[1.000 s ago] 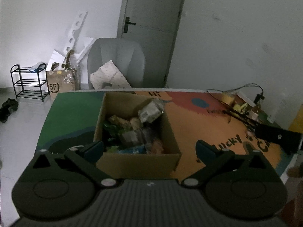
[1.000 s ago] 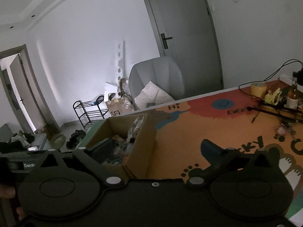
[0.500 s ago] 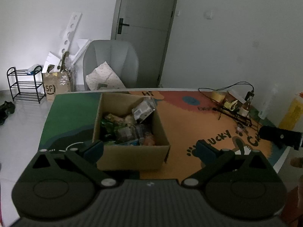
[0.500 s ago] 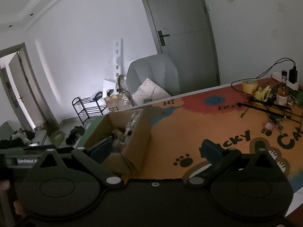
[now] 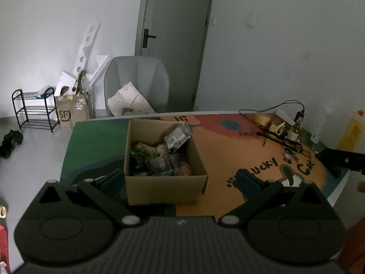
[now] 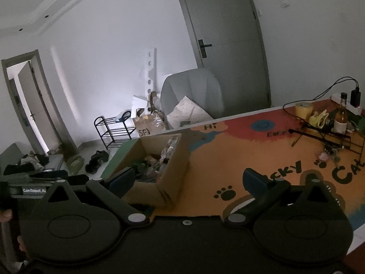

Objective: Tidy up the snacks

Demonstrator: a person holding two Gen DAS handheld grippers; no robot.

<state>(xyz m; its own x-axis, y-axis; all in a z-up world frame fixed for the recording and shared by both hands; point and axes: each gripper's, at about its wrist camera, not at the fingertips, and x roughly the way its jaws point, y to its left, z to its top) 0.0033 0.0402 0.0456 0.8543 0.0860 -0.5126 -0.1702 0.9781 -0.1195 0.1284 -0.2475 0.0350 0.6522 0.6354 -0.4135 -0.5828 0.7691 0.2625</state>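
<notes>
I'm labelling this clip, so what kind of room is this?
Probably a room in a home: a grey armchair, a shoe rack with shoes on the floor, and a cardboard box of snacks on a cartoon-print table mat.

The box (image 5: 164,189) is plain brown corrugated cardboard, matt, with raw cut edges. The snacks (image 5: 159,157) inside sit in crinkled plastic wrappers, some clear and glossy. A printed mat (image 5: 228,150) covers the desk, smooth and matt, its colours flat. Both tongs, left (image 5: 179,179) and right (image 6: 188,179), look like matt black plastic with blue rubbery pads (image 6: 254,179); the left body is finely ribbed. The bottle (image 6: 341,116) is glossy brown glass. The rack (image 5: 34,109) is thin black metal tube. The chair (image 5: 136,80) is smooth grey upholstery.
</notes>
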